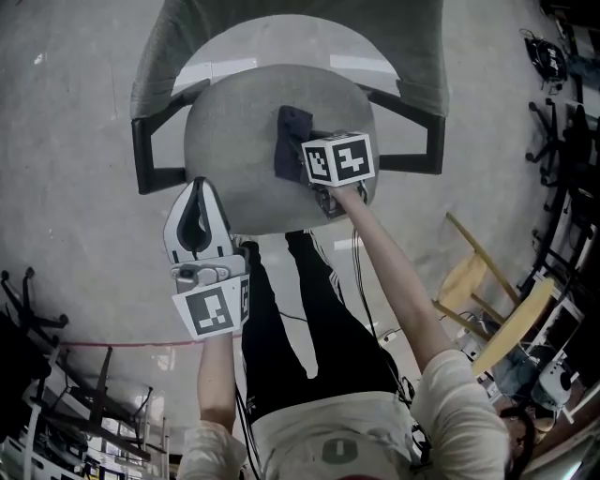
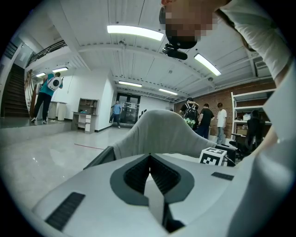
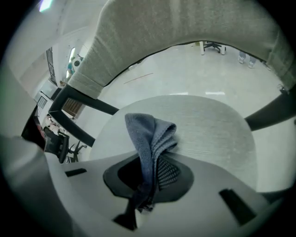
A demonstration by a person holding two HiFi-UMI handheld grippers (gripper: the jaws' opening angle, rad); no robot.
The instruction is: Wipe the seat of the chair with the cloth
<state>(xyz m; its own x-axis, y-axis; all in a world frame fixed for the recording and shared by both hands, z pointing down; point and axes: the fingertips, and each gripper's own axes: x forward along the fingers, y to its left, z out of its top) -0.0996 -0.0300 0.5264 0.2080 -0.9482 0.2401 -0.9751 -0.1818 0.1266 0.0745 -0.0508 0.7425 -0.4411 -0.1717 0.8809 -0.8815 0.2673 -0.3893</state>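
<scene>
A grey fabric chair seat (image 1: 234, 141) with a curved grey backrest (image 1: 281, 28) stands below me. My right gripper (image 1: 298, 150) is over the seat's right part, shut on a dark blue-grey cloth (image 1: 289, 141). In the right gripper view the cloth (image 3: 150, 139) hangs folded between the jaws, just above the seat (image 3: 208, 129). My left gripper (image 1: 199, 217) is held at the seat's near left edge, jaws closed on nothing. The left gripper view shows its shut jaws pointing at the backrest (image 2: 159, 134).
Black armrests (image 1: 145, 150) flank the seat on both sides. A yellow wooden chair (image 1: 497, 309) stands to my right, black chair bases (image 1: 56, 375) to my left. People stand far off across the hall (image 2: 203, 118).
</scene>
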